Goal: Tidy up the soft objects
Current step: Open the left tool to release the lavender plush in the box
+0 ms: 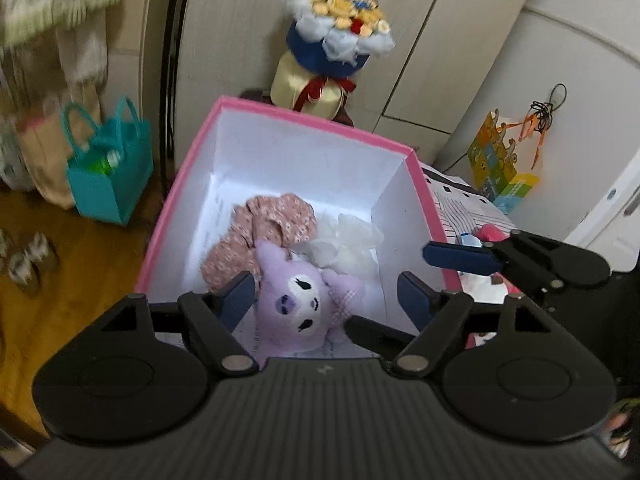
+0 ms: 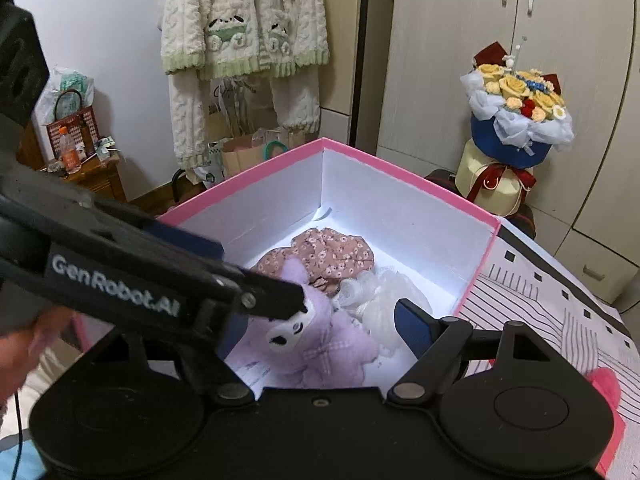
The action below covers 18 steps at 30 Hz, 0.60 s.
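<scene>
A pink box with white inner walls holds a purple plush toy, a pink floral cloth and a white lacy cloth. My left gripper is open and empty above the box, with the plush between its fingers below. My right gripper is open and empty over the box's near edge. The left gripper's body crosses the right wrist view and hides the right gripper's left finger. The right gripper's finger shows at the box's right wall.
The box sits on a striped bedspread with a pink fluffy item on it. A flower bouquet stands behind the box. A teal bag is on the wooden floor. A knitted garment hangs on the wall.
</scene>
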Available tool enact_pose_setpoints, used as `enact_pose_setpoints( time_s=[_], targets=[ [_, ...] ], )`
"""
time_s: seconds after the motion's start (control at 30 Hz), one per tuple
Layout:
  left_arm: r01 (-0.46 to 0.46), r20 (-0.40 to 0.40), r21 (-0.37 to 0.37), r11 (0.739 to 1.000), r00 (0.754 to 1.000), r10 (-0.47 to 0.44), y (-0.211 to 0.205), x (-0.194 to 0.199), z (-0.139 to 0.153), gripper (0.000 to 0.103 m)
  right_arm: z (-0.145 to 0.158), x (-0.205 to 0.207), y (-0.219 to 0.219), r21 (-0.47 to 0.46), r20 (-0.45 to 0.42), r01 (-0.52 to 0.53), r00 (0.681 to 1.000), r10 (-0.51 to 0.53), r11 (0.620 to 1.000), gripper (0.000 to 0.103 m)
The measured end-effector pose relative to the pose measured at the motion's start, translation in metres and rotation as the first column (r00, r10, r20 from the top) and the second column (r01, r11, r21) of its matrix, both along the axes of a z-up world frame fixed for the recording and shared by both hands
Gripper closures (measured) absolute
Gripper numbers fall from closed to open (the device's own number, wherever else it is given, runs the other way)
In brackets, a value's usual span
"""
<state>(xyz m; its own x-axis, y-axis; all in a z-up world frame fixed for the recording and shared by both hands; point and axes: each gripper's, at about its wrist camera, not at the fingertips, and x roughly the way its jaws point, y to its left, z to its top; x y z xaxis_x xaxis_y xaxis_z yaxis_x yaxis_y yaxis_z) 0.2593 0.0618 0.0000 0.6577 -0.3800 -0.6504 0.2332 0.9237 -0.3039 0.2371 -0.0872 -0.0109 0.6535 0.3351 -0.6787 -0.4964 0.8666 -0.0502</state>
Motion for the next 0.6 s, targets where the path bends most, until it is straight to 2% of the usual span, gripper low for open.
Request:
enact_pose_setpoints(
  time_s=[0.13,0.3,0.6],
  targets=[
    [0.045,0.049,-0.002,0.999,0.998,-0.045,-0.001,-0.025,0.019,0.025,0.009,-0.017,-0.004,-0.003,0.000,0.022,1.000,-0.022,1.000,0.019],
    [0.105,0.130,0.085,0.991,0.985,-0.115,-0.014,-0.064,0.048,0.025,0.026,-0.043,-0.012,0.018,0.000,0.022,1.000,-0.022,1.000,0.019],
    [0.176,0.200,0.133,0.975,0.959,-0.200,-0.022,-0.122,0.083,0.023,0.055,-0.089,-0.028,0.025,0.006,0.014,1.000,-0.015,1.000,0.019]
  ],
)
